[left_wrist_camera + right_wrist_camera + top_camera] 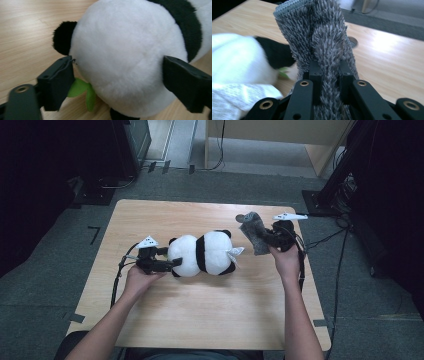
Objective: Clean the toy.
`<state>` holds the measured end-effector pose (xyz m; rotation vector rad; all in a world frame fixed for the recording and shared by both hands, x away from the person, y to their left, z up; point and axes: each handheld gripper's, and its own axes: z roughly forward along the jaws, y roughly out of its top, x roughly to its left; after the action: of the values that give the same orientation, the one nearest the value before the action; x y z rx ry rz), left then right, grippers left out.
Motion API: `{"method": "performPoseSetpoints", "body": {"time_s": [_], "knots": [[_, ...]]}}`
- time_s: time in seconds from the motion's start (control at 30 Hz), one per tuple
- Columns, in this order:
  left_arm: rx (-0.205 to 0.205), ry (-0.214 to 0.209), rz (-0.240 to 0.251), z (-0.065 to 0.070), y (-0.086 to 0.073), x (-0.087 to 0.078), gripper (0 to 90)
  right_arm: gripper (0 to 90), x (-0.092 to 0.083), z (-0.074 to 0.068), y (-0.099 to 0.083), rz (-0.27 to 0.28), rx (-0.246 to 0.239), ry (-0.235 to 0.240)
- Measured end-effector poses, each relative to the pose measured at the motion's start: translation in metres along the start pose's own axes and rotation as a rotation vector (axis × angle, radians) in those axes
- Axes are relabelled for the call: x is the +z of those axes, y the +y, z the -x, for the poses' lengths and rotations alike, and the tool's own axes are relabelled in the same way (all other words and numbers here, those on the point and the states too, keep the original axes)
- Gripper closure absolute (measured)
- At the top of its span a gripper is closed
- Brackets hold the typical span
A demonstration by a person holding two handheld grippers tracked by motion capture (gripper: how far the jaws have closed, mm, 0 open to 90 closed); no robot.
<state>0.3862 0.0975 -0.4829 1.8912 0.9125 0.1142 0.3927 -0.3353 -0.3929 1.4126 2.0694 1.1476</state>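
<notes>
Tabletop (200,315): pale wood-grain surface, rectangular with rounded corners, standing on grey floor (60,265). Near half of it bare.

Lying directly on it, about mid-surface: plush panda (202,254), on its side, long axis running across the tabletop. White body with a black band round the middle; black ears and limbs. A white fabric tag sticks out at its right end. In the left gripper view, a small green felt leaf (81,88) lies pressed between the panda's underside and the wood.

Right gripper view shows a small round hole (353,41) set in the tabletop, partly hidden.

Strips of dark tape (75,317) at the near corners on the floor.
</notes>
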Motion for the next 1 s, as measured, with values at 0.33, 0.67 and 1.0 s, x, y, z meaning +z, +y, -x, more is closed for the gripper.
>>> {"method": "performPoseSetpoints", "body": {"time_s": [0.33, 0.67, 1.0], "knots": [[-0.009, 0.018, -0.010, 0.007, 0.000, -0.002, 33.8, 79.0, 0.003, -0.046, 0.041, 0.032, -0.087, 0.097], [-0.009, 0.036, 0.015, 0.010, -0.004, -0.003, 34.3, 78.9, 0.031, -0.091, 0.068, -0.038, -0.147, 0.173], [-0.006, 0.044, 0.028, 0.010, -0.005, -0.002, 32.8, 78.6, 0.062, -0.143, 0.094, -0.078, -0.218, 0.221]]}}
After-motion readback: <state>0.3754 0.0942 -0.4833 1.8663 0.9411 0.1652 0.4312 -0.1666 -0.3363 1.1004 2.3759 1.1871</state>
